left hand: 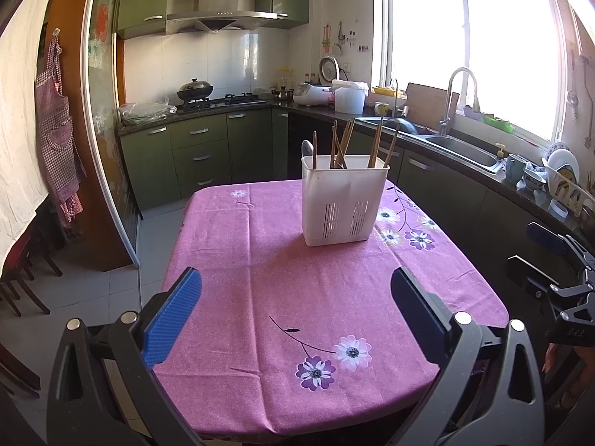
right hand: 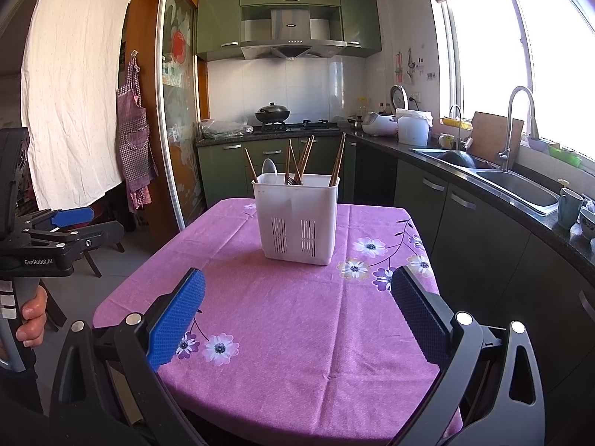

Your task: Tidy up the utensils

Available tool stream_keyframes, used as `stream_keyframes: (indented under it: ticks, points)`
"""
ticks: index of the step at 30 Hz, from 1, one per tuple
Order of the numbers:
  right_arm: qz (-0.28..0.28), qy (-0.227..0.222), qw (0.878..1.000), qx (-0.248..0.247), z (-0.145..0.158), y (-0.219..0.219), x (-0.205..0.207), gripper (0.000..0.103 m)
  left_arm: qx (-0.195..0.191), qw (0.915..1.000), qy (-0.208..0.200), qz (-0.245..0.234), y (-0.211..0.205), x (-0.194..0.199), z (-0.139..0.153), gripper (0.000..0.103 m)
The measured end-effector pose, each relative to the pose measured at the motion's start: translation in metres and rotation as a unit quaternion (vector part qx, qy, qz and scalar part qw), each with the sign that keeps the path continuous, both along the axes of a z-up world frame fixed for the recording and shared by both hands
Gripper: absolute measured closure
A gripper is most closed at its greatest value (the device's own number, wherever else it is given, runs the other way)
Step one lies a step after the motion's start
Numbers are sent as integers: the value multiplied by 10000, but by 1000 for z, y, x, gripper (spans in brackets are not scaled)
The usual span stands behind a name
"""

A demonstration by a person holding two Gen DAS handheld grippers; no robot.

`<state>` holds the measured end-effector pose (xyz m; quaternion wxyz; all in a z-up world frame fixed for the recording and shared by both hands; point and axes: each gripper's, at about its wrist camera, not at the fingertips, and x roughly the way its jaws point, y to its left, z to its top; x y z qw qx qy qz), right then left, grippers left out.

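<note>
A white plastic utensil holder point(left hand: 344, 200) stands upright on the far part of a table with a pink flowered cloth point(left hand: 260, 260). Several wooden chopsticks point(left hand: 344, 145) and a metal spoon point(left hand: 307, 147) stand in it. It also shows in the right wrist view point(right hand: 295, 219), with chopsticks point(right hand: 297, 161) and spoon point(right hand: 269, 169). My left gripper point(left hand: 297, 319) is open and empty above the table's near end. My right gripper point(right hand: 297, 319) is open and empty, also above the near end, well short of the holder.
The right gripper point(left hand: 550, 260) shows at the left wrist view's right edge; the left gripper point(right hand: 70, 223), in a hand, at the right wrist view's left. A counter with a sink point(left hand: 461, 152) runs along the right. A stove with a wok point(left hand: 195, 91) is behind.
</note>
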<state>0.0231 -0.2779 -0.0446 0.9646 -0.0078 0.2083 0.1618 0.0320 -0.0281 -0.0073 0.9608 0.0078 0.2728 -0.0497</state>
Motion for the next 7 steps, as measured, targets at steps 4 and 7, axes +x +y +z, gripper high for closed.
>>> stream_keyframes:
  ticks: [4, 7]
  points:
    - [-5, 42, 10000, -12, -1, 0, 4, 5, -77, 9997, 205, 49, 3, 8, -5, 6]
    - [-4, 96, 9999, -38, -4, 0, 10, 5, -62, 9996, 260, 96, 5, 12, -10, 6]
